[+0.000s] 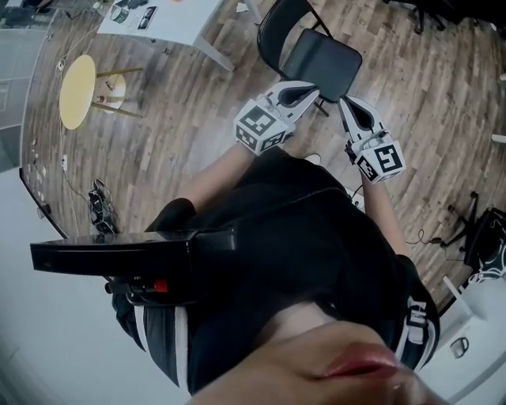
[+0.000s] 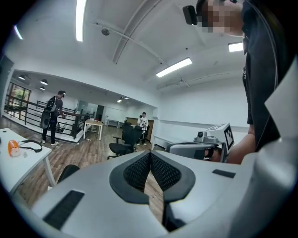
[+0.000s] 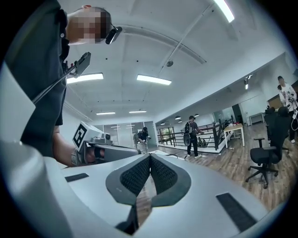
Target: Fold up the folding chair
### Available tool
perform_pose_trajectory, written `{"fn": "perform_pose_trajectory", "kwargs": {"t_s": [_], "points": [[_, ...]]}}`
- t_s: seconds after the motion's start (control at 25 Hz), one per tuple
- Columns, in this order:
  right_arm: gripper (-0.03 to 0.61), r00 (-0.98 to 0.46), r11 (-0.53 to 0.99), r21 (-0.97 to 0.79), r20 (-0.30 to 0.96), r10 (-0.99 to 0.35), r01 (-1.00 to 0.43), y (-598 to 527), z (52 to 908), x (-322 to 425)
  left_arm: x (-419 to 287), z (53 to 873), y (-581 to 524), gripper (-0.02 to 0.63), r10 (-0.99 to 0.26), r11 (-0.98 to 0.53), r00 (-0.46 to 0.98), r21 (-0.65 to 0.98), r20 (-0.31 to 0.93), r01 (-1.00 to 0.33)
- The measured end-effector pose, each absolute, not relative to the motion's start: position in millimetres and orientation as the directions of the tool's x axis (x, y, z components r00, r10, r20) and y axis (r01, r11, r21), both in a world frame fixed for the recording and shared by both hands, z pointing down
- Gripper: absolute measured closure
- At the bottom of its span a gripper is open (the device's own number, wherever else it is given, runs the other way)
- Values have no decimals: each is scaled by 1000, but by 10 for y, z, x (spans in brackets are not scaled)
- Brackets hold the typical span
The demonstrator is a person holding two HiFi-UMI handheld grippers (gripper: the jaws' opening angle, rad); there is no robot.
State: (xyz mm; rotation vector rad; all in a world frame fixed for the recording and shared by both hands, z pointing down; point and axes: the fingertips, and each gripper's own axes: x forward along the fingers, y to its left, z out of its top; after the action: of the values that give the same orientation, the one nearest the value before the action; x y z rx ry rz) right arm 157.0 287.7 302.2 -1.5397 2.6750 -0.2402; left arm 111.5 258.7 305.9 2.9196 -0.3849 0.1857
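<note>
In the head view the black folding chair stands unfolded on the wooden floor, its seat just beyond both grippers. My left gripper is shut and empty, its tip at the seat's near edge. My right gripper is also shut and empty, close beside the seat's near right corner. Whether either tip touches the seat I cannot tell. In the left gripper view the pads meet with nothing between them, and the right gripper shows beyond. The right gripper view shows the same closed pads and the left gripper.
A round yellow table and a white table stand to the left of the chair. Cables lie on the floor. Black office chairs and several people stand farther off in the room.
</note>
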Motion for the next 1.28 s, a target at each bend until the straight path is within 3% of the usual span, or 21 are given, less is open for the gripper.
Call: {"fn": "perform_pose_trajectory", "kwargs": {"t_s": [0.32,0.8,1.08,1.28], "points": [[568,-512,497,-180,46,-858,-849,2406,3101,1633,1150,3160,2075,607,-253,-945,951,166,175,-282],[568,-389,363,-193,117,-914,-912,1102,3303,1371,967,3382,795,607,-87,-971,977,203,194,-127],[566,-295,243,-247,203,-934,-938,600,3711,1450,805,3681,35,607,-52,-966,961,232,270,-117],[566,-263,169,-323,273,-925,-931,472,4118,1642,721,4077,-405,607,-75,-941,927,281,366,-187]]}}
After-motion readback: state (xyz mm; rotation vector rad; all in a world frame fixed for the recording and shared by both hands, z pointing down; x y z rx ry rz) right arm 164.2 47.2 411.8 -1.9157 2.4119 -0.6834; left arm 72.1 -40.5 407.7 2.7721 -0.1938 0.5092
